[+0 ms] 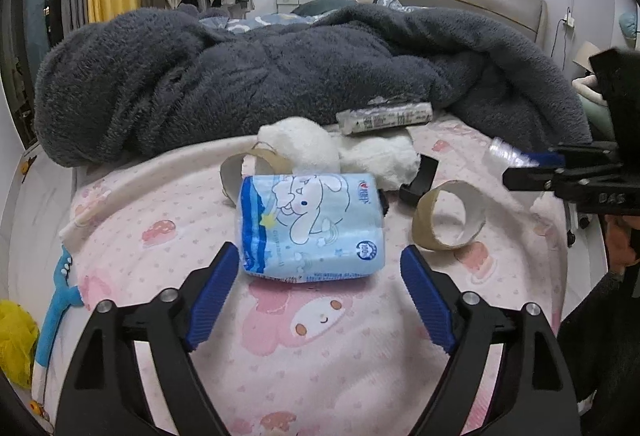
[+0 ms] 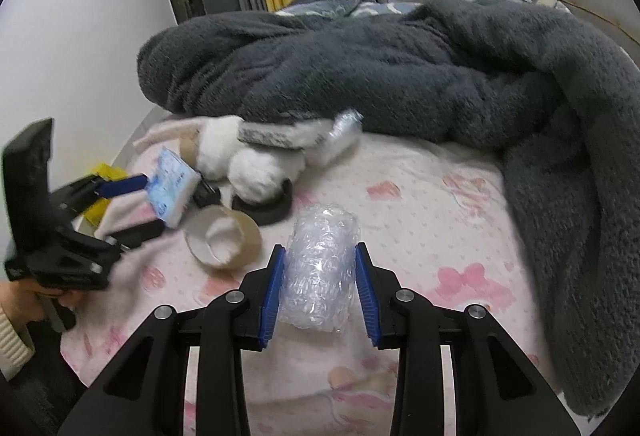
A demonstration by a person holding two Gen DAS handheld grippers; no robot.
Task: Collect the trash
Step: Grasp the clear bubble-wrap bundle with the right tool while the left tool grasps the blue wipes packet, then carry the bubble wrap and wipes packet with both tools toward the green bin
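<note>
Between the blue pads of the right tongs point(image 2: 320, 286) sits a crumpled roll of clear bubble wrap point(image 2: 322, 268), pinched on both sides and lifted just above the pink bed sheet point(image 2: 440, 204). The left tongs point(image 1: 316, 290) stand wide apart, their pads on either side of a blue tissue pack point(image 1: 312, 228) that lies flat on the sheet, and neither pad touches it.

To take the pack well, I would push the left tongs forward until the pads reach its middle, keep them level with the sheet, then close squarely across the short sides; a soft pack gives under pressure, so a grip near its corner would likely let it swing or slip. The right tongs need only a steady squeeze, since bubble wrap is light and springy and may creep out if the grip loosens.

Farther out, I count two cardboard tape rings: one point(image 1: 450, 216) just right of the pack, one point(image 1: 256, 166) behind it against a white plush toy point(image 1: 336, 152). One rolled plastic wrapper point(image 1: 384, 116) lies at the edge of the dark fleece blanket point(image 1: 280, 76), beyond the toy. One black curved piece point(image 1: 418, 178) rests between toy and right-hand ring; what it is I cannot tell. No bin shows in either view.
</note>
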